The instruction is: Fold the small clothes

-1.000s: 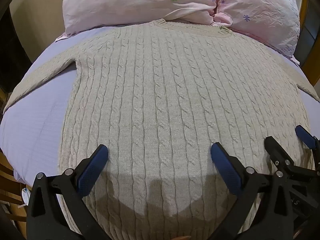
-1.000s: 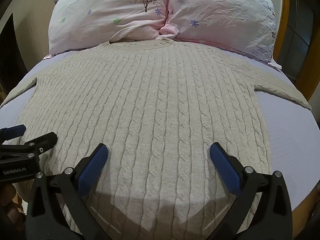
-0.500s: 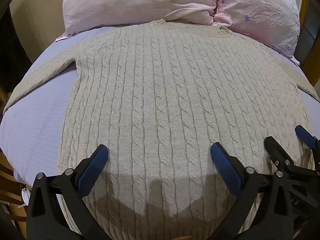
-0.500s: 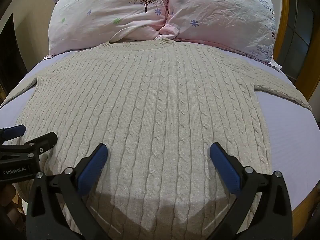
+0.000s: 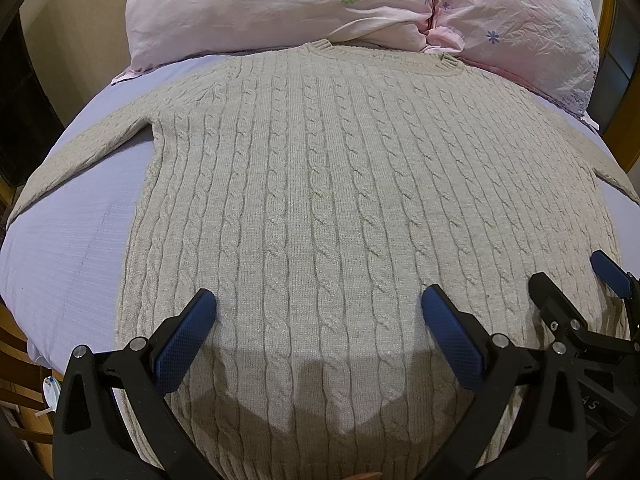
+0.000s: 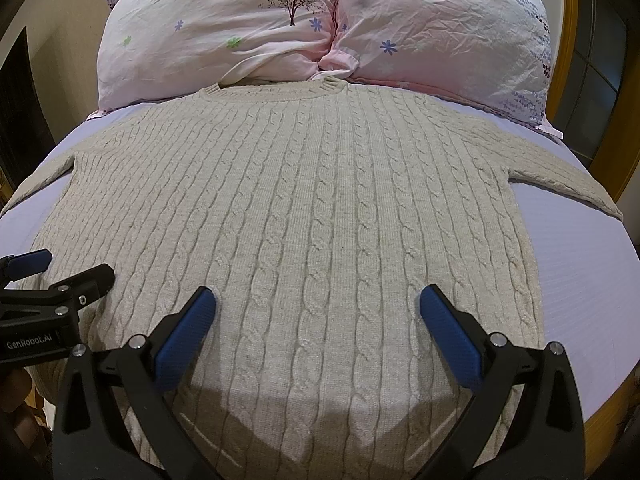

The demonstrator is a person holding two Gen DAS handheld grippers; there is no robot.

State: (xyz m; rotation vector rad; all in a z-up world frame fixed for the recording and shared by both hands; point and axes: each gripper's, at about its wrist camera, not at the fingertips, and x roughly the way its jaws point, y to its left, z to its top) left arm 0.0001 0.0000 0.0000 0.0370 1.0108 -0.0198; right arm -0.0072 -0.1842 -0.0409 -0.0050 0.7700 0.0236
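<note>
The left tool [image 5: 318, 312] hangs with its blue-padded fingers [image 5: 182, 340] spread wide apart, nothing between them, above the lower part of a beige cable-knit sweater [image 5: 340, 184]. The right tool [image 6: 318, 312] is likewise wide open and holds nothing, over the same lower part a little further right. Each tool shows at the edge of the other's view, so the two are side by side: the right one at the right edge of the left wrist view, the left one at the left edge of the right wrist view. The sweater lies flat and unfolded on a bed with a lavender sheet [image 6: 580, 280], sleeves stretched out to both sides, its collar touching two pink flower-print pillows [image 6: 224, 36] at the head. Wooden frame [image 6: 568, 60] borders the right side
</note>
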